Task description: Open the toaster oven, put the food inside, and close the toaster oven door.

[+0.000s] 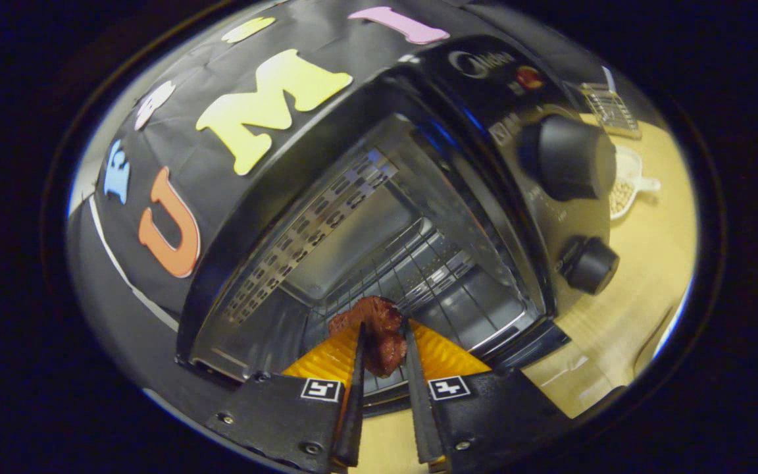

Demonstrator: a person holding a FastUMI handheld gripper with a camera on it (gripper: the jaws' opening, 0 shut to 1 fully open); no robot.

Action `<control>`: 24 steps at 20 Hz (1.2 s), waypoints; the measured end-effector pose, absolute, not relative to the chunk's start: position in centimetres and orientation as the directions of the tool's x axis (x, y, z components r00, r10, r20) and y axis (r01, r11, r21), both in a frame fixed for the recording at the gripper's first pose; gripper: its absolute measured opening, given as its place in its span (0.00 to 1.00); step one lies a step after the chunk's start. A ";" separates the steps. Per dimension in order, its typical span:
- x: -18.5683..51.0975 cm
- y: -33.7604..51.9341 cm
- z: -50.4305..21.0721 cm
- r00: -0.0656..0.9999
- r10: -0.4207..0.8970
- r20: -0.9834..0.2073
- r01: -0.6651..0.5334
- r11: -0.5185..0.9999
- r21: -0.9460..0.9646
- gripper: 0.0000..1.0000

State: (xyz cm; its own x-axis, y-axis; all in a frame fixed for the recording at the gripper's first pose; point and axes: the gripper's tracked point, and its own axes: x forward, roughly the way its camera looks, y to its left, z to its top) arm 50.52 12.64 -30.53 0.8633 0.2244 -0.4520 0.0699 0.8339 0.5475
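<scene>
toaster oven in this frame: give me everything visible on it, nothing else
The toaster oven is a black box with a glossy front, standing on a light wooden table against the booth's wall. Its door is open, showing a shiny metal cavity with perforated side walls and a wire rack. The control panel beside the opening carries two round black knobs, a large one and a smaller one. The gripper is shut on a reddish-brown piece of food at the cavity mouth, over the rack.

Gripper (385, 342): black screwed plates, square markers, ribbed fingers (354, 395).
</scene>
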 end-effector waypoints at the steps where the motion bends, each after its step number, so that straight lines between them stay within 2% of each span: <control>1: 50.6 11.8 -30.6 0.867 0.174 -0.466 0.080 0.876 0.476 0.38; 3: 50.8 11.2 -29.6 0.887 0.103 -0.449 0.066 0.936 0.346 0.48; 4: 50.8 10.9 -29.0 0.900 0.071 -0.431 0.053 0.961 0.270 0.58; 7: 49.9 11.4 -27.8 0.924 0.030 -0.381 0.012 0.994 0.108 0.78; 8: 49.4 11.5 -27.4 0.927 0.027 -0.374 0.003 0.997 0.081 0.81; 14: 44.5 13.5 -24.1 0.939 0.083 -0.332 -0.083 0.996 0.015 0.81; 15: 43.3 13.8 -23.5 0.938 0.098 -0.333 -0.098 0.995 0.015 0.84; 16: 42.2 13.9 -22.9 0.937 0.105 -0.332 -0.104 0.994 0.022 0.92; 24: 33.0 14.0 -19.9 0.925 0.143 -0.351 -0.149 0.989 0.010 0.98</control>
State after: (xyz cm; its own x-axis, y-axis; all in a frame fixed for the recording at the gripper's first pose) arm 33.00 13.99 -19.94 0.9253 0.1427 -0.3512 -0.1485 0.9889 0.0104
